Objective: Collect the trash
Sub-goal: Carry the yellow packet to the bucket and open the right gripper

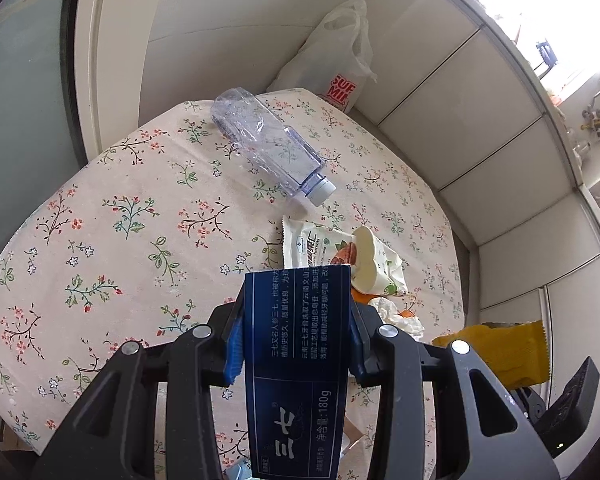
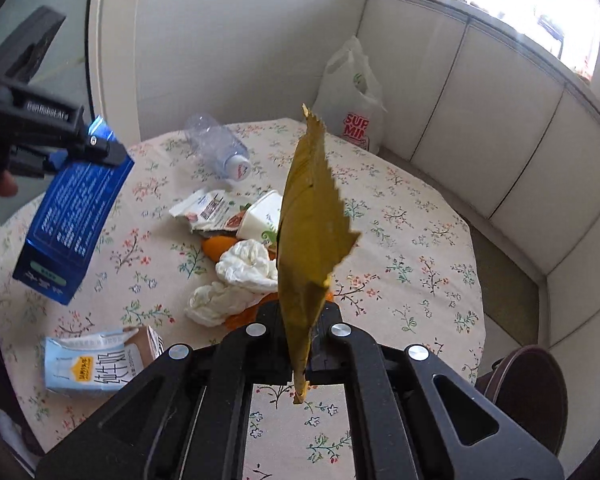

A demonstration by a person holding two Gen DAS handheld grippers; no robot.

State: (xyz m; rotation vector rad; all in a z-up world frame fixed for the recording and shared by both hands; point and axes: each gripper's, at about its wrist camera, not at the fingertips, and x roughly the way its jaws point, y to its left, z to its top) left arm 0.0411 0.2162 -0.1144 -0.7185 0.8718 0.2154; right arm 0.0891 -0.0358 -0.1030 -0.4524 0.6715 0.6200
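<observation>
My left gripper [image 1: 296, 340] is shut on a dark blue toothpaste box [image 1: 300, 360], held above the floral tablecloth [image 1: 120, 220]; the same box [image 2: 72, 216] and gripper [image 2: 80, 144] show at the left of the right wrist view. My right gripper [image 2: 300, 344] is shut on a yellow snack wrapper [image 2: 308, 232], which stands edge-on above the table; it also shows as the yellow wrapper [image 1: 504, 348] at the right of the left wrist view. On the table lie a clear plastic bottle [image 2: 220, 148], a white nut packet [image 2: 208, 216], a yoghurt cup [image 2: 262, 216], crumpled tissues [image 2: 240, 272] and a milk carton [image 2: 96, 364].
A white plastic shopping bag [image 2: 352, 100] stands against the wall behind the table. Orange peel [image 2: 216, 248] lies under the tissues. White panelled cabinets [image 2: 500, 140] run along the right. A brown round stool [image 2: 528, 392] sits at the table's right front edge.
</observation>
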